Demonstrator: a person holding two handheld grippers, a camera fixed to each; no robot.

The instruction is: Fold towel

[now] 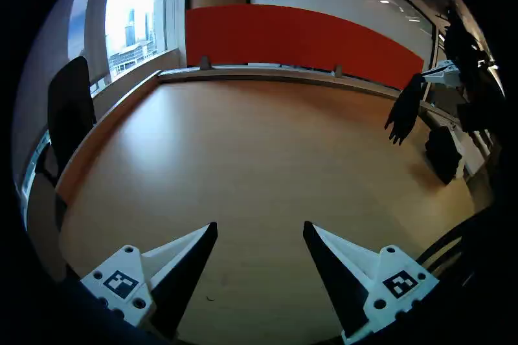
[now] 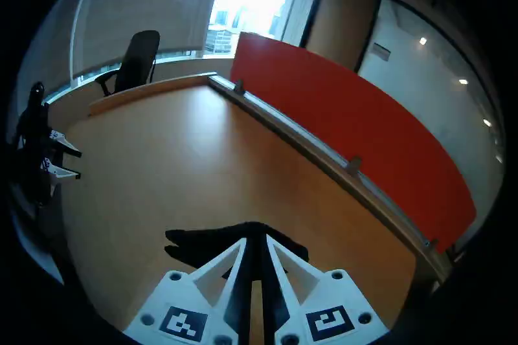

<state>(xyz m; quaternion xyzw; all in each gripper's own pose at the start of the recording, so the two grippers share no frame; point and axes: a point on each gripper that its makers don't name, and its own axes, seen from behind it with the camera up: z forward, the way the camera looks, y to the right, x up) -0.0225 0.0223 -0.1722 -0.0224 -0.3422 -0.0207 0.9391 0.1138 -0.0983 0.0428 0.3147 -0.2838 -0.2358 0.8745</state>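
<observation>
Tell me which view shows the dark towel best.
The right gripper view: the towel sits close up, pinched in the right gripper's shut jaws. The left gripper view shows it small and far off, dangling from that gripper at the far right.

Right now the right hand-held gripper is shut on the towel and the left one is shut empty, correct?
No: the left hand-held gripper is open and empty, as the left gripper view shows. The right hand-held gripper is shut on the towel.

Table (image 1: 259, 151) smooth wood (slight sheen); towel (image 2: 194, 241) dark matt cloth.
</observation>
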